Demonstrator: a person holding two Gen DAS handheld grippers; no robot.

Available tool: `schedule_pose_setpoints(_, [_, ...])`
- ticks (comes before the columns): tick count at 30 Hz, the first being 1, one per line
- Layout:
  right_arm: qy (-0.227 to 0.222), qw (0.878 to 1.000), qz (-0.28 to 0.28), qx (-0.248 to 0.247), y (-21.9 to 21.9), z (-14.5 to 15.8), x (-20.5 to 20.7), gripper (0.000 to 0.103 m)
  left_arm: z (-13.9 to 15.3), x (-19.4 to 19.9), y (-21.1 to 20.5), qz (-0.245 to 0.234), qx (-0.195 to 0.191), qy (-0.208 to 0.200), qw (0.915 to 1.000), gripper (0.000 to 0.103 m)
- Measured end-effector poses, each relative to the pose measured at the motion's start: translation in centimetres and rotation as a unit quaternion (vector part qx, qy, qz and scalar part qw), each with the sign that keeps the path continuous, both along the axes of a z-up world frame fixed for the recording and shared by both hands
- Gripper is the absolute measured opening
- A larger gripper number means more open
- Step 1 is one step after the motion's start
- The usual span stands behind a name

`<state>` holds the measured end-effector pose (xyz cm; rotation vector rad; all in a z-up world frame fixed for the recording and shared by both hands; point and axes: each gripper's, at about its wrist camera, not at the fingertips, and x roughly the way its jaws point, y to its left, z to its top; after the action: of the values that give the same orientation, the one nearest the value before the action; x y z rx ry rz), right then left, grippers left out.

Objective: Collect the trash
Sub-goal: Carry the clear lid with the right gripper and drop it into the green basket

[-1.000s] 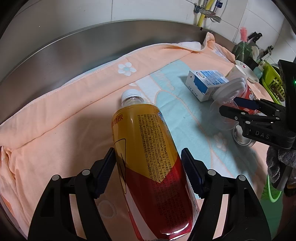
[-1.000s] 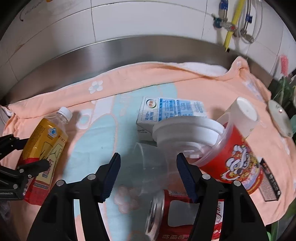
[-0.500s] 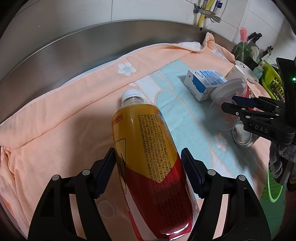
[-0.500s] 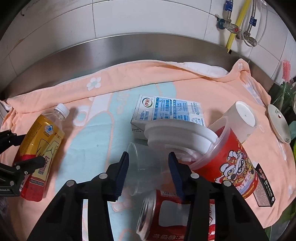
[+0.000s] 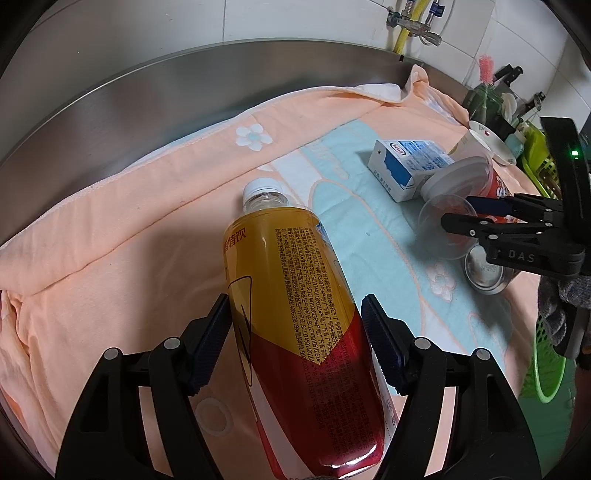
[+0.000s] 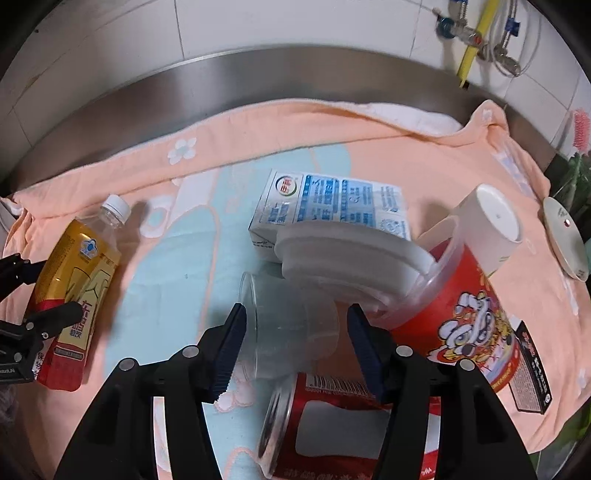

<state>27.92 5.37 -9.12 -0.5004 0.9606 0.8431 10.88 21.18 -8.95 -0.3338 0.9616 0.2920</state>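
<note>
both views are fairly bright and evenly lit, with soft indoor light from above. the curved stainless steel counter rim (image 5: 207, 74) carries a broad dull sheen, darker toward the left. the yellow and red labelled plastic drink bottle (image 5: 295, 314) shows a small white glint at its base and throws a soft shadow leftward on the peach and pale blue flowered towel (image 5: 110, 258). the clear plastic cup (image 6: 291, 328) reads hazy and low in contrast. fisheye bending curves the white wall tiles (image 6: 295, 22), and black vignette fills the corners. near black gripper fingers (image 6: 229, 343) look slightly soft.
</note>
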Motion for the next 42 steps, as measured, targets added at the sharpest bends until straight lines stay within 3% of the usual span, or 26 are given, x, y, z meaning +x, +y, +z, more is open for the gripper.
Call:
schedule_pose_setpoints(3, [0.009,1.000,0.005,-0.007,0.4,-0.3,0.0,0.053,0.0,-0.1,0.1,0.000,0.000,0.000,1.0000,0.070])
schedule_pose_setpoints(7, [-0.006,1.000,0.008,-0.013,0.6,-0.4,-0.5,0.042,0.0,-0.2,0.0,0.001,-0.001,-0.001,1.0000,0.070])
schedule_pose_setpoints(12, [-0.017,1.000,0.012,0.004,0.2,0.4,-1.6,0.041,0.1,-0.4,0.0,0.001,-0.002,-0.004,1.0000,0.070])
schedule_pose_setpoints(24, [-0.052,0.994,0.023,0.094,-3.9,5.0,-8.0,0.041,2.1,-2.3,-1.1,-0.004,-0.001,-0.028,0.9996,0.070])
schedule_pose_setpoints(31, [-0.062,0.988,-0.027,0.136,-11.6,6.6,-11.6,0.041,4.3,-3.1,-4.6,-0.043,0.001,-0.052,0.9977,0.070])
schedule_pose_setpoints(36, [-0.075,0.984,-0.107,0.119,-19.5,6.0,-12.2,0.041,5.7,-2.5,-8.9,-0.092,-0.006,-0.072,0.9932,0.070])
schedule_pose_setpoints(42, [-0.062,0.968,-0.233,0.071,-30.1,2.5,-11.7,0.041,6.4,-0.7,-15.0,-0.156,-0.016,-0.081,0.9844,0.070])
